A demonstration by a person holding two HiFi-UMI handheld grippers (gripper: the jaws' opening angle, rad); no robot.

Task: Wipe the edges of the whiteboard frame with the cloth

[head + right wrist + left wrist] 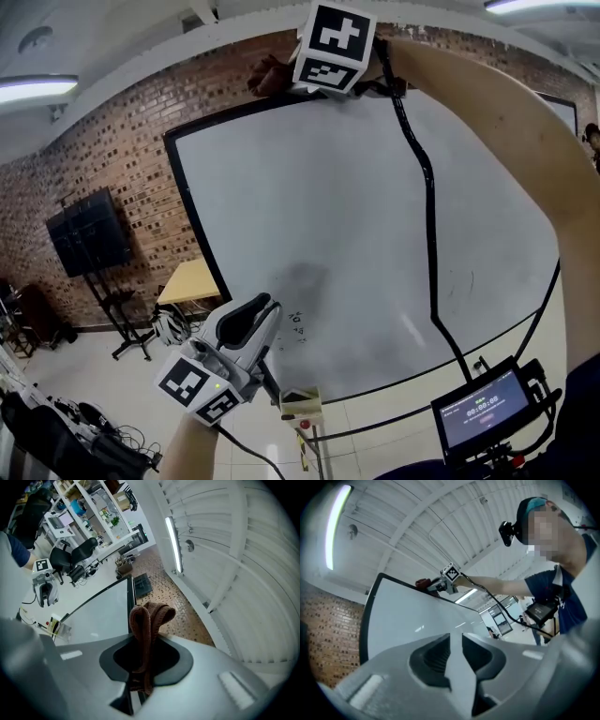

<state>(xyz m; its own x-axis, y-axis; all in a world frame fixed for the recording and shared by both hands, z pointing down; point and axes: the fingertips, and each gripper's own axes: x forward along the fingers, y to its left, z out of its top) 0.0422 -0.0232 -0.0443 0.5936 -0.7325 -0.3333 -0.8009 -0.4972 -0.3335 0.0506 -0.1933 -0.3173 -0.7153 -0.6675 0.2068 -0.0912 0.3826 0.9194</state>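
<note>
The whiteboard (375, 234) has a black frame (234, 111) and stands against a brick wall. My right gripper (281, 80) is raised to the frame's top edge, near the top left corner. It is shut on a brown cloth (270, 73). In the right gripper view the cloth (150, 616) sticks out folded from between the jaws (145, 639), over the frame corner (131, 599). My left gripper (261, 307) hangs low in front of the board's lower left. Its jaws (456, 637) stand a little apart with nothing between them. It points up at the board, and the cloth (423, 582) shows far off in its view.
A black cable (429, 216) runs from the right gripper down across the board to a small screen (483, 408) on my chest. Left of the board are a wooden table (192, 279), a dark monitor on a stand (89, 234) and a helmet (172, 325). A small box (302, 405) sits below the board.
</note>
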